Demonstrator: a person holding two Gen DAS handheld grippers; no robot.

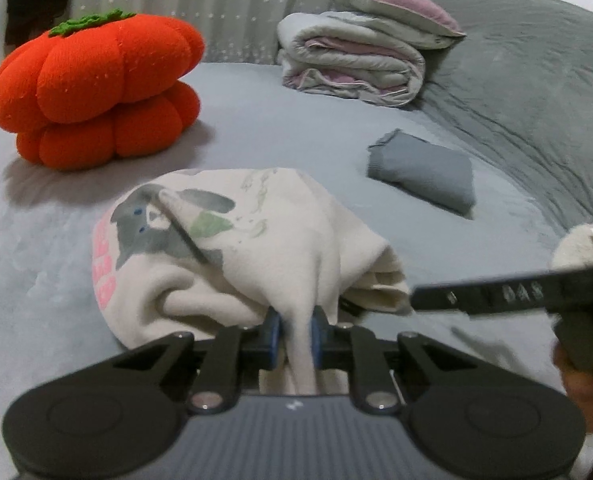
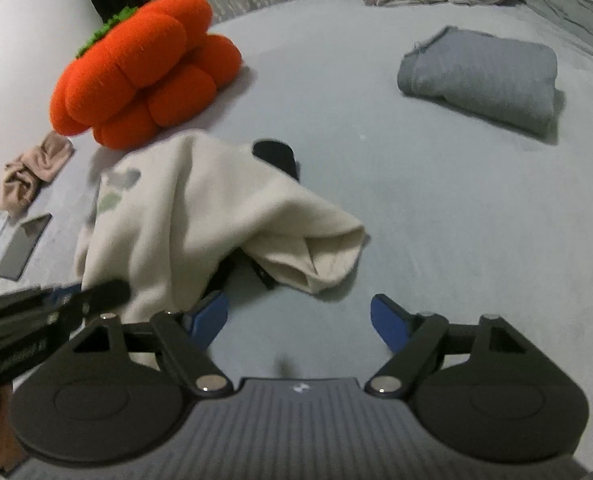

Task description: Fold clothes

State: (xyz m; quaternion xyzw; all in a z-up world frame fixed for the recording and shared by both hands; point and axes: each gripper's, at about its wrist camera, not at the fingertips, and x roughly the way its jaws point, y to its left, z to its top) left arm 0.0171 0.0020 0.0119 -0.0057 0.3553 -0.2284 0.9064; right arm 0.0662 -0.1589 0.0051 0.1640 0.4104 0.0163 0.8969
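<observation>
Left wrist view: you're working over a bed with a grey sheet (image 1: 256, 128); a patterned curtain (image 1: 216, 4) is hanging behind it. An orange pumpkin cushion (image 1: 96, 92) is sitting far left, a rolled quilt (image 1: 352, 68) with a pink pillow (image 1: 396, 8) on top is lying at the back, and a folded grey garment (image 1: 424, 176) is resting right of centre. Your left gripper (image 1: 295, 332) is clamping a bunch of the cream sweatshirt (image 1: 232, 248), blue pads (image 1: 273, 336) pressing fabric from both sides; the sweatshirt is hanging bunched just ahead of the fingers, cat print facing up. The other tool's black bar (image 1: 496, 292) is cutting in from the right, blurred.

Right wrist view: same grey sheet (image 2: 436, 220) is filling the frame. Your right gripper (image 2: 298, 320) is standing wide apart, nothing between the fingers, bare sheet showing through the gap. The cream sweatshirt (image 2: 216, 208) is lying heaped just ahead and left, a cuff end pointing right, touching the left blue pad (image 2: 210, 316). The pumpkin cushion (image 2: 144, 68) is sitting behind it, the grey garment (image 2: 480, 76) far right, well apart. A beige cloth (image 2: 32, 172) and a phone (image 2: 22, 246) are lying at the left edge.
</observation>
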